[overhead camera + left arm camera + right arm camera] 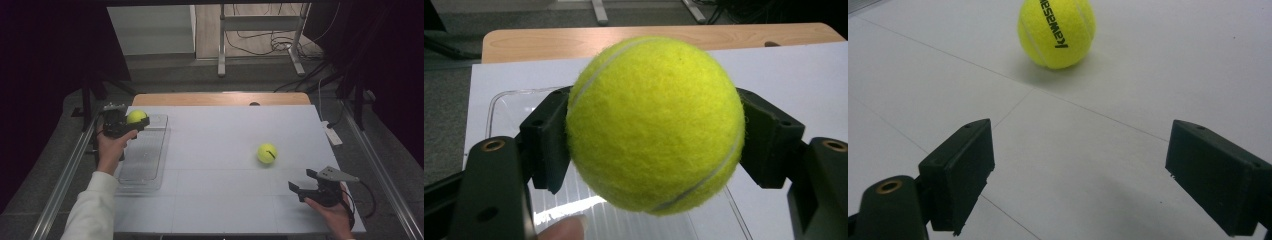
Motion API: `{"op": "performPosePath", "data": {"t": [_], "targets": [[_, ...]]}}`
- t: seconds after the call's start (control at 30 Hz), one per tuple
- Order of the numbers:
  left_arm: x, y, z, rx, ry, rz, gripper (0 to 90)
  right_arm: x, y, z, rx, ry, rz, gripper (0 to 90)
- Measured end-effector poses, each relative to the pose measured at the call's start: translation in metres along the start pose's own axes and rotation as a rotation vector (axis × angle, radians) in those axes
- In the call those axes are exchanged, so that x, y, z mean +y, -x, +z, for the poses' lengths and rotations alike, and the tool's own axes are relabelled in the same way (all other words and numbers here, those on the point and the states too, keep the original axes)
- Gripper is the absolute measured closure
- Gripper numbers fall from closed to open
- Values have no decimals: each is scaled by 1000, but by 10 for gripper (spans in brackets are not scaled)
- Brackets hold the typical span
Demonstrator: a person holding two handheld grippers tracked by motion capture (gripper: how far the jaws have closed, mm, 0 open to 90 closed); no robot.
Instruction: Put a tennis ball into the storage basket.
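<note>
Jaws of my right gripper (304, 183) stand released over the white worktop (225, 150), a second tennis ball (267, 153) resting just ahead. Farther off, my left gripper (131, 126) clamps a tennis ball (136, 117), seemingly above the clear plastic tray (142, 160).

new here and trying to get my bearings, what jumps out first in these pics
A bright yellow tennis ball clamped in the left gripper, above the far end of a clear plastic tray at the table's left. A second ball lies on the white tabletop, ahead of the open right gripper.
</note>
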State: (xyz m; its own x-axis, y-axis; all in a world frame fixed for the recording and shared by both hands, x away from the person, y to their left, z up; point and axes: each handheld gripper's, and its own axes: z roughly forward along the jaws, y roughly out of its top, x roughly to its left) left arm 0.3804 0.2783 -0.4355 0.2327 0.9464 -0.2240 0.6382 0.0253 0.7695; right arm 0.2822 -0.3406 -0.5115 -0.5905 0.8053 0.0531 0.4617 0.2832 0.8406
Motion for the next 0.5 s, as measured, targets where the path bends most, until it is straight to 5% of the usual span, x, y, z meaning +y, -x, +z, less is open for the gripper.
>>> {"op": "performPosePath", "data": {"t": [0.5], "targets": [[2, -7, 12, 30, -49, -7, 267, 0, 0, 0, 1, -1, -1, 127]]}}
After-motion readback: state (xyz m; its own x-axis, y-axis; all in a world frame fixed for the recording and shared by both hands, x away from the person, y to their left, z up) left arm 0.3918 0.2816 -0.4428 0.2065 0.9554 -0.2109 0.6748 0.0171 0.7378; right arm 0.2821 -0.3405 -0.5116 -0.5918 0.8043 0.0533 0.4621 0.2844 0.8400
